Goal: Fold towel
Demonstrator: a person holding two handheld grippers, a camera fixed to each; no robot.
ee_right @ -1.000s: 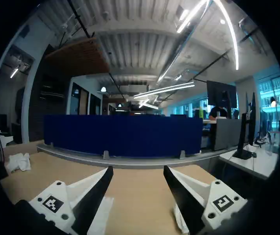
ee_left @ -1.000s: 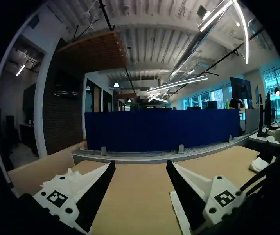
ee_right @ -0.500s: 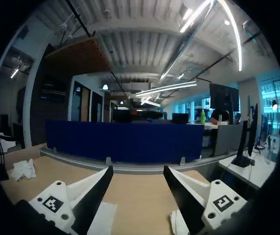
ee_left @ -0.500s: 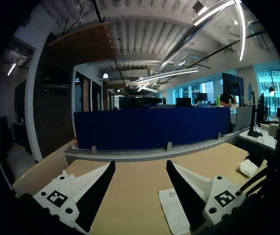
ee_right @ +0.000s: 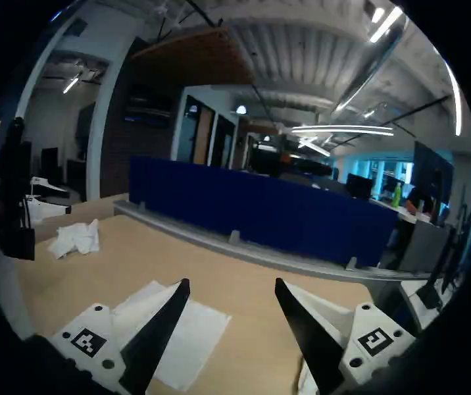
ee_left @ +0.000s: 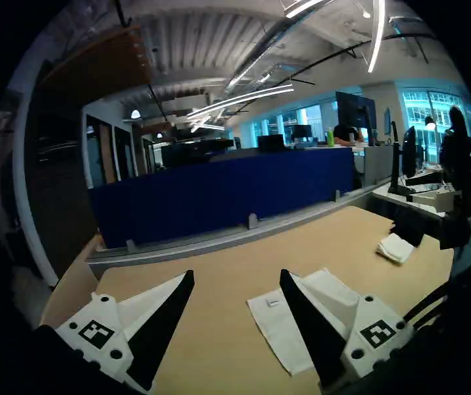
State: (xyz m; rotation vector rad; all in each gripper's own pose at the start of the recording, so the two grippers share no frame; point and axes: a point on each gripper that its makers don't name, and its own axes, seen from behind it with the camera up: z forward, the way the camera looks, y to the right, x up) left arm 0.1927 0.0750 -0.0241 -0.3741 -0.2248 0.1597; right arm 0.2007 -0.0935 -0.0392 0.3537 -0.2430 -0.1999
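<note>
A white towel [ee_left: 276, 320] lies flat on the wooden table [ee_left: 222, 276], partly behind the right finger of my left gripper [ee_left: 235, 272]. That gripper hangs above the table, open, with nothing between its fingers. In the right gripper view the same flat towel [ee_right: 193, 336] lies low and left, partly under the left finger of my right gripper [ee_right: 231, 282]. This gripper is open too and holds nothing. Both are above the towel and do not touch it.
A small folded white cloth [ee_left: 395, 248] sits near the table's right end, and a crumpled white cloth [ee_right: 74, 238] at the left end. A blue partition [ee_left: 222, 197] on a grey rail bounds the table's far side. Desks with monitors [ee_left: 410, 164] stand beyond.
Both views have tipped down and swung, so more of the table shows and the flat towel has come into fuller sight. Both grippers have stayed open and empty.
</note>
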